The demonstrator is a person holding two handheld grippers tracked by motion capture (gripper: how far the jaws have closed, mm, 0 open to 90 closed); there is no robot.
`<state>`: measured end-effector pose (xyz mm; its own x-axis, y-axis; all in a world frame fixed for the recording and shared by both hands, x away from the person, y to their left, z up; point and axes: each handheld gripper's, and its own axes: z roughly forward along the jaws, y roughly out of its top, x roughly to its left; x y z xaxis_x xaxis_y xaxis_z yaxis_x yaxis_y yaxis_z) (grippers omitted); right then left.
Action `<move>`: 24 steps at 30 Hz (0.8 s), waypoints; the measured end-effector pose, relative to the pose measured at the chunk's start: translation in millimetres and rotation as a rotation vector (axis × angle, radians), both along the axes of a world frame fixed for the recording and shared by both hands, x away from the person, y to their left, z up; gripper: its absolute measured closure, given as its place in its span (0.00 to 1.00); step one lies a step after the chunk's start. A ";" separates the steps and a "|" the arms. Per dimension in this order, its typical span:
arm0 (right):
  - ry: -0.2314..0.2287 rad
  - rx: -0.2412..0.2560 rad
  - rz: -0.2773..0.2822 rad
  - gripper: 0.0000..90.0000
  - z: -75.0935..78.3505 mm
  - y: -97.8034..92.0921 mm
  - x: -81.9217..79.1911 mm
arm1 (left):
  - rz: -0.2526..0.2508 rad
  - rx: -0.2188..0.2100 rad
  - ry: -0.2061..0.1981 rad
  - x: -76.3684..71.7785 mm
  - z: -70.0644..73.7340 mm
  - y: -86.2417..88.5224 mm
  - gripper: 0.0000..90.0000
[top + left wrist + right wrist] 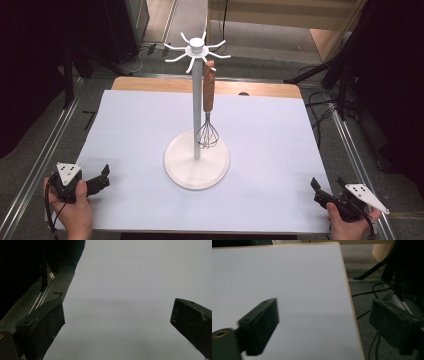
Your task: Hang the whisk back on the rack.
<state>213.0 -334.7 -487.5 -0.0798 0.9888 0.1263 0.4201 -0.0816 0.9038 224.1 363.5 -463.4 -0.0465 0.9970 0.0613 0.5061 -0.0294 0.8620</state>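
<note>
The left tool is held by a hand at the near left corner of the white surface, just inside its left edge. In the left gripper view its jaws are seen well apart, nothing between them, one lying over the left edge and the other over bare white sheet. Beyond that edge a metal rail and grey floor are seen.

Open sheet is left between this tool and the white stand, which is set near the middle of the surface on a round base, with a grey upright pole and hooked arms at the top. A whisk with a wooden handle is hung from one arm, just right of the pole, its wire head close above the base.

More bare sheet is seen to the right of the stand. The right tool is held by the other hand at the near right corner. In the right gripper view its jaws are spread wide and empty, one over the sheet, the other past the wooden right edge, over floor and cables
</note>
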 end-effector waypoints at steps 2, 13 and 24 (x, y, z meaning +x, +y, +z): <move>-0.006 -0.009 -0.031 0.17 0.0 0.6 -0.6 | 0.001 0.003 0.000 0.2 -0.1 -0.4 0.00; -0.024 -0.044 0.011 0.15 -2.0 5.0 -4.1 | -0.001 0.012 0.007 0.9 -0.2 -1.0 0.00; 0.003 -0.015 0.026 0.15 -2.5 2.6 -1.6 | 0.000 0.016 0.013 1.2 -0.3 -1.8 0.00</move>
<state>211.3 -332.1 -490.0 -0.1049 0.9882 0.1116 0.4244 -0.0570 0.9037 225.3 361.7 -463.7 -0.0459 0.9959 0.0780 0.5172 -0.0431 0.8548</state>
